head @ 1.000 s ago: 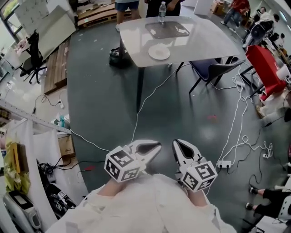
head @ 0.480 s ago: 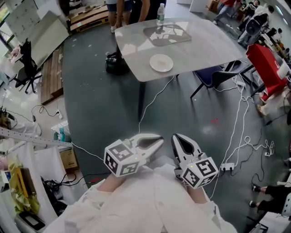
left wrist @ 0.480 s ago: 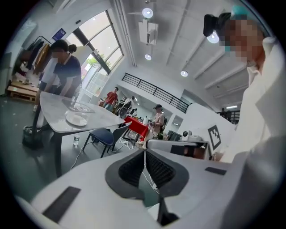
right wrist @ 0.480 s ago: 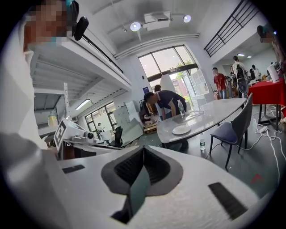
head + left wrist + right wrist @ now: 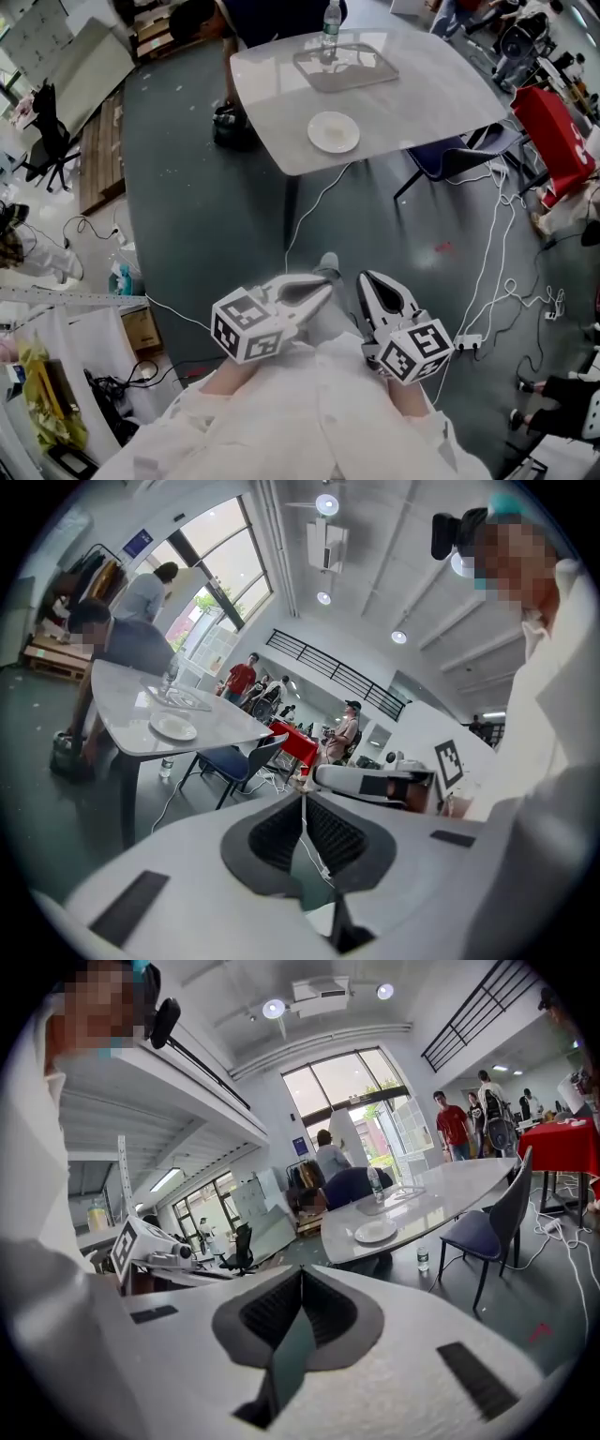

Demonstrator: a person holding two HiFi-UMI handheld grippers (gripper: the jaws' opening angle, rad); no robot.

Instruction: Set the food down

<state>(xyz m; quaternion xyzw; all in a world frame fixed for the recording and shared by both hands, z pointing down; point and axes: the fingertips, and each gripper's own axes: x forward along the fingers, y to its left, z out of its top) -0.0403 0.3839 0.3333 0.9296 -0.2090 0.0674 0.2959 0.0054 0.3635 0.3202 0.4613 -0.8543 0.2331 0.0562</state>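
Grey-white plastic jaws are being held pressed together on both tools near the bottom of the head view. The left gripper [image 5: 319,285] is being shown by its own view with its ribbed pads meeting and nothing between them, and the right gripper [image 5: 368,281] is likewise being kept closed on nothing. Both are being carried close to the body, side by side and pointing towards the top of the frame, over the dark floor [image 5: 216,216]. No food is being shown in either grip or anywhere else in these views. The white plate [image 5: 333,132], lying near the lower edge of the pale table [image 5: 422,103] in the upper middle of the frame, looks bare, though it is too small for that to be settled. A tray [image 5: 310,67] and a bottle [image 5: 331,19] are being left further up on the same table, well apart from the grippers. A white cable [image 5: 309,211] is trailing down from the table edge across the floor. No set-down is judged to be under way; this is being read as a walk between steps. Should the table be the goal, the next move is judged to call for the gap being closed and the cable being stepped around.
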